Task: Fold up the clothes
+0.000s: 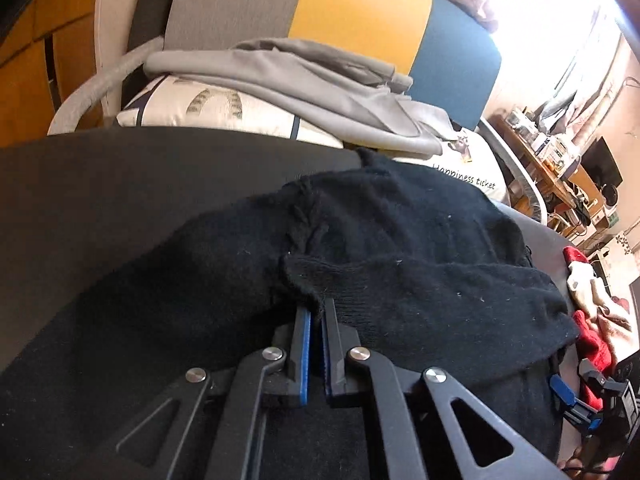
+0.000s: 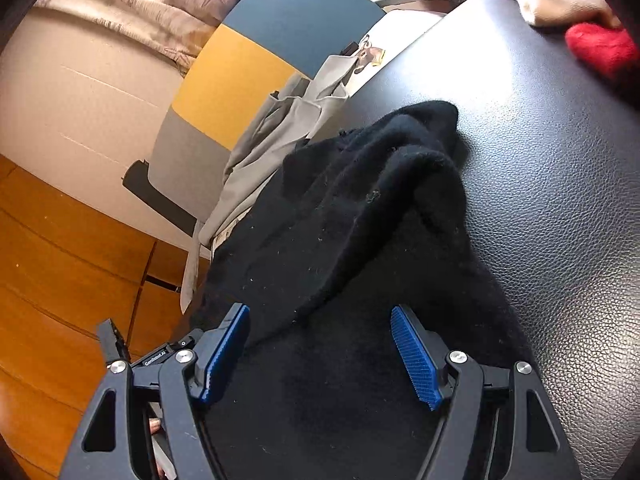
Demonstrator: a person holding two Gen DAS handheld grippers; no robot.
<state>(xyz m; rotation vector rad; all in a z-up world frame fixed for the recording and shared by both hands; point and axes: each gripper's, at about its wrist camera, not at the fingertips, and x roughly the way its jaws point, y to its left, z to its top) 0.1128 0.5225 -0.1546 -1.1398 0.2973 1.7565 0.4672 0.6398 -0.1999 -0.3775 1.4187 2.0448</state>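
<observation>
A black knitted garment (image 1: 400,240) lies crumpled on a black leather surface (image 1: 100,184). My left gripper (image 1: 316,308) is shut on a folded edge of the black garment, and the knit bunches over its fingertips. In the right wrist view the same black garment (image 2: 360,200) runs away from me in a raised fold. My right gripper (image 2: 318,310) is open just above it. Its blue pads (image 2: 416,356) stand wide apart, with cloth below them and nothing pinched.
A grey garment (image 1: 300,80) lies on a white printed cushion (image 1: 472,172) in front of a grey, yellow and blue chair back (image 1: 360,8). A red and cream garment (image 2: 600,44) sits at the far corner of the leather surface (image 2: 540,160). Wooden floor (image 2: 60,260) lies past the left edge.
</observation>
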